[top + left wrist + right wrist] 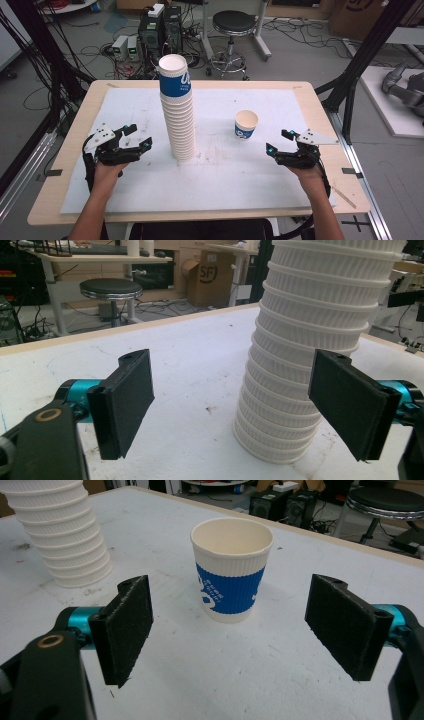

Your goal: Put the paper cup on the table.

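A wooden table point(75, 145) is being seen from above, and most of its top is being covered by a white sheet point(260, 175) with some grey marks near the middle. A tall stack of paper cups point(177, 112) is standing on the sheet, a little left of the centre, and it is leaning slightly. A single paper cup point(246, 124) with a blue band is standing upright on the sheet, to the right of the stack and apart from it.
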`<state>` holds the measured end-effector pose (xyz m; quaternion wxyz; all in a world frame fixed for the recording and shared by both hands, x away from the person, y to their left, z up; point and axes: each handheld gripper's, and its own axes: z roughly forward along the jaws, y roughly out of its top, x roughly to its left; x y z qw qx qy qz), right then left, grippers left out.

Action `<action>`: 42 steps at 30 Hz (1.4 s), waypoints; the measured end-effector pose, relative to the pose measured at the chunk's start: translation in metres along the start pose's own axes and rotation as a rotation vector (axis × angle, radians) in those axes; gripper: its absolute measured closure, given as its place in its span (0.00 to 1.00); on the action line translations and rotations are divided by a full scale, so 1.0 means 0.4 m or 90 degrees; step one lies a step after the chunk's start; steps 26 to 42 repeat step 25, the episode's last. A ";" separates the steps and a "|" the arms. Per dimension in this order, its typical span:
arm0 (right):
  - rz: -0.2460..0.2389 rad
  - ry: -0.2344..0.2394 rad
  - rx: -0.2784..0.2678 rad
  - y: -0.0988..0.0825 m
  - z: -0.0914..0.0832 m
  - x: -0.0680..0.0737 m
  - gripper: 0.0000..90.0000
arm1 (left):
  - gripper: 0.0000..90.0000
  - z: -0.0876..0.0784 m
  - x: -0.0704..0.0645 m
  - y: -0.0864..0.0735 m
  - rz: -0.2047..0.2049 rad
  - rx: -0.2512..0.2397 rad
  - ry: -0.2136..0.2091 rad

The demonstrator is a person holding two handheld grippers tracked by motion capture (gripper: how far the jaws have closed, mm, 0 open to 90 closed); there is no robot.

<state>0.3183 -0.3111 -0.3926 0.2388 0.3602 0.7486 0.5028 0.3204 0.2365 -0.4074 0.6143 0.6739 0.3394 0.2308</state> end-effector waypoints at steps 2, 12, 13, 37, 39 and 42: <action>-0.004 -0.007 0.002 -0.001 -0.004 0.000 0.22 | 0.20 -0.001 -0.002 0.001 0.001 -0.002 -0.001; -0.010 -0.010 0.008 -0.002 -0.008 0.006 0.22 | 0.20 -0.004 0.000 0.001 0.000 -0.002 0.000; -0.009 -0.011 0.010 -0.003 -0.008 0.006 0.22 | 0.20 -0.004 0.000 0.000 0.001 -0.002 0.001; -0.015 -0.014 0.007 -0.004 -0.006 0.003 0.22 | 0.20 -0.001 0.001 -0.003 -0.002 0.001 0.003; -0.015 -0.014 0.007 -0.004 -0.006 0.003 0.22 | 0.20 -0.001 0.001 -0.003 -0.002 0.001 0.003; -0.015 -0.014 0.007 -0.004 -0.006 0.003 0.22 | 0.20 -0.001 0.001 -0.003 -0.002 0.001 0.003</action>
